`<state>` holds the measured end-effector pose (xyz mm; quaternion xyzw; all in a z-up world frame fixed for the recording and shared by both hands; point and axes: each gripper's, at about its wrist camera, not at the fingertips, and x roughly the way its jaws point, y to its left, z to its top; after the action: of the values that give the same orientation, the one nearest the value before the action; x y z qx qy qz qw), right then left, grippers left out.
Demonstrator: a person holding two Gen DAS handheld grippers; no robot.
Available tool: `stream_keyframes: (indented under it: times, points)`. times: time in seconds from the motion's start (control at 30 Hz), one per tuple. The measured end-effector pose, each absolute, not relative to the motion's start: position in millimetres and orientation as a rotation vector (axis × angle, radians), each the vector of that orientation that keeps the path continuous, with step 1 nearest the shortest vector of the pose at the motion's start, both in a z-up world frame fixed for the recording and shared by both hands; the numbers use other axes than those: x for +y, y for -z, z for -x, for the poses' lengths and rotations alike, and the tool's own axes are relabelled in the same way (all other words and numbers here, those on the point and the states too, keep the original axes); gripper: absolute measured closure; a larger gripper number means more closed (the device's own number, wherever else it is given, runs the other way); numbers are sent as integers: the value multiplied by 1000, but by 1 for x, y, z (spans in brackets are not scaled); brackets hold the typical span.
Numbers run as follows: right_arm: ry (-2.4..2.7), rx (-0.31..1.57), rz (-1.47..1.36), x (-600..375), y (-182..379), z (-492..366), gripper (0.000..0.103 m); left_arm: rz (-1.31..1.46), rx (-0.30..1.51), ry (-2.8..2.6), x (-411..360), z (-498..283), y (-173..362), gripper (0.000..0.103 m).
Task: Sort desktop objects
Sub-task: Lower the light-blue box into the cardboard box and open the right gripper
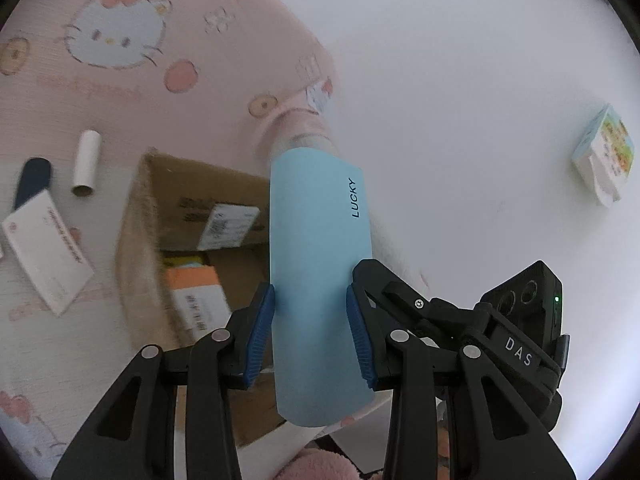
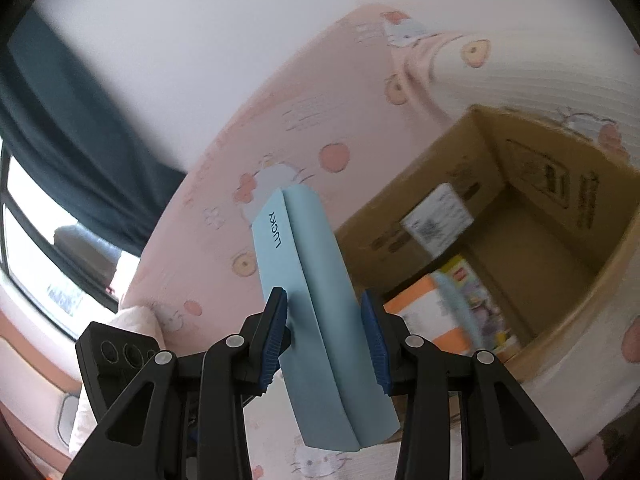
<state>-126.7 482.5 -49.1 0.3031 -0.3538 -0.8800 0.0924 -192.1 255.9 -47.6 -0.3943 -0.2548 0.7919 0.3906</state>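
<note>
A light blue oblong case [image 1: 316, 240] printed "LUCKY" is clamped between the blue pads of my left gripper [image 1: 310, 296]. My right gripper [image 2: 324, 300] is shut on the same case [image 2: 316, 280], so both hold it side by side in the air. Below and beyond the case stands an open cardboard box [image 1: 152, 216] holding an orange-and-white pack [image 1: 196, 292]. The right wrist view shows the box [image 2: 496, 184] to the right of the case, with colourful packs inside. The right gripper's body [image 1: 520, 320] shows at the left wrist view's right edge.
A pink cat-print cloth [image 1: 120, 40] covers the table. Left of the box lie a white tube [image 1: 86, 162], a dark blue object [image 1: 34, 178] and a white booklet [image 1: 48, 248]. A small colourful pack [image 1: 604, 160] sits far right. A window and dark curtain [image 2: 60, 128] are at left.
</note>
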Motion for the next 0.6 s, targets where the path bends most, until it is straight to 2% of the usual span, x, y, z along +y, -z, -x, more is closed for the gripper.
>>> stream_keyframes:
  times: [0.17, 0.6]
  points:
    - [2566, -1094, -950, 506, 60, 137, 67, 1029, -585, -2033, 279, 192, 53, 63]
    - [2297, -997, -1300, 513, 102, 194, 67, 1278, -448, -2181, 298, 201, 81, 65]
